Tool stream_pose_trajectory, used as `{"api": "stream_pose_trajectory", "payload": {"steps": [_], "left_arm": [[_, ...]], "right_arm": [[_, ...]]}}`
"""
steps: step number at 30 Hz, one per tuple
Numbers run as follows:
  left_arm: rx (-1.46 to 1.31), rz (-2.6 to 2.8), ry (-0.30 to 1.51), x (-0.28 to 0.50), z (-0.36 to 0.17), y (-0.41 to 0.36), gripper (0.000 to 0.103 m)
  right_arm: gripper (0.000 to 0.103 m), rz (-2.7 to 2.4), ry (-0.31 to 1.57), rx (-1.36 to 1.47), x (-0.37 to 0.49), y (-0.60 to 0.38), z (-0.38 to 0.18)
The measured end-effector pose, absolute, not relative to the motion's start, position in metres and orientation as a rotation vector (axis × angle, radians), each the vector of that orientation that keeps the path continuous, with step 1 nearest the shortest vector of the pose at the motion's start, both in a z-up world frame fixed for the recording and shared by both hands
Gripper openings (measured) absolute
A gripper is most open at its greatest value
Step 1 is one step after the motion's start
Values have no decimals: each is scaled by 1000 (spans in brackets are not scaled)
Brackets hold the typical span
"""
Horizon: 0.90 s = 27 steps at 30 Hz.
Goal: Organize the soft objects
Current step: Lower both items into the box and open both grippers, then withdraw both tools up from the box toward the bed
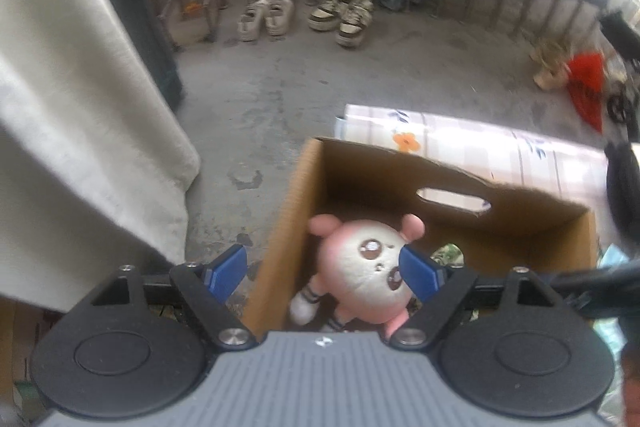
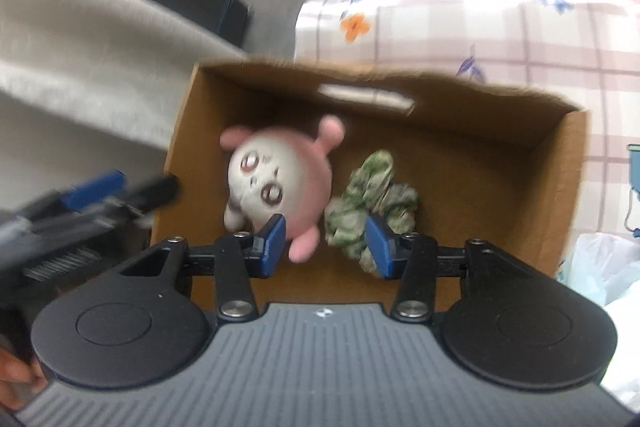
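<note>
An open cardboard box (image 1: 292,219) (image 2: 188,147) with a handle slot stands on the floor. A pink and white plush toy (image 1: 360,267) (image 2: 276,179) lies face up in its left part. Beside the toy, a green patterned scrunchie (image 2: 372,187) rests on the box floor. My left gripper (image 1: 324,269) hangs over the toy, open wide, and its pads touch nothing. One of its blue fingers (image 2: 94,189) shows at the left of the right wrist view. My right gripper (image 2: 327,247) hovers over the box's near side, open, with the toy's foot and the scrunchie below the gap.
A white cloth (image 1: 80,107) (image 2: 80,47) hangs at the box's left. A checked floral sheet (image 1: 480,143) (image 2: 440,27) lies behind the box. Pairs of shoes (image 1: 264,17) and a red bag (image 1: 586,83) sit on the grey floor. White plastic bags (image 2: 600,267) lie to the right.
</note>
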State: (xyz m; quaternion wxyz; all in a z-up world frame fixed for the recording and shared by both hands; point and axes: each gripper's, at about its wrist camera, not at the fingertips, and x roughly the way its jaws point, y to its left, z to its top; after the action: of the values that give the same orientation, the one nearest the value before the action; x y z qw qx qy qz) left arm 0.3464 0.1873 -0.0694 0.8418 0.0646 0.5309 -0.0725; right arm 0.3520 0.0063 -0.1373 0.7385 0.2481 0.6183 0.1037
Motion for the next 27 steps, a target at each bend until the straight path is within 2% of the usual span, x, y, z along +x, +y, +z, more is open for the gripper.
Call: {"api": "stream_pose_trajectory", "payload": {"steps": [1, 10, 14, 21, 25, 27], "left_arm": [[120, -134, 1122, 346, -65, 194, 84], [98, 3, 1170, 339, -57, 238, 84], [76, 34, 1197, 333, -65, 252, 84], [52, 62, 1220, 321, -71, 265, 84], [47, 60, 1220, 318, -66, 265, 84], [41, 61, 1213, 315, -62, 263, 84]], "right_arm": [[36, 234, 1390, 532, 354, 12, -142], [31, 181, 1593, 425, 372, 48, -200], [31, 153, 1594, 431, 380, 50, -211], [31, 136, 1512, 443, 382, 46, -199], [34, 145, 1482, 484, 375, 38, -185], [41, 151, 1465, 495, 368, 32, -174]]}}
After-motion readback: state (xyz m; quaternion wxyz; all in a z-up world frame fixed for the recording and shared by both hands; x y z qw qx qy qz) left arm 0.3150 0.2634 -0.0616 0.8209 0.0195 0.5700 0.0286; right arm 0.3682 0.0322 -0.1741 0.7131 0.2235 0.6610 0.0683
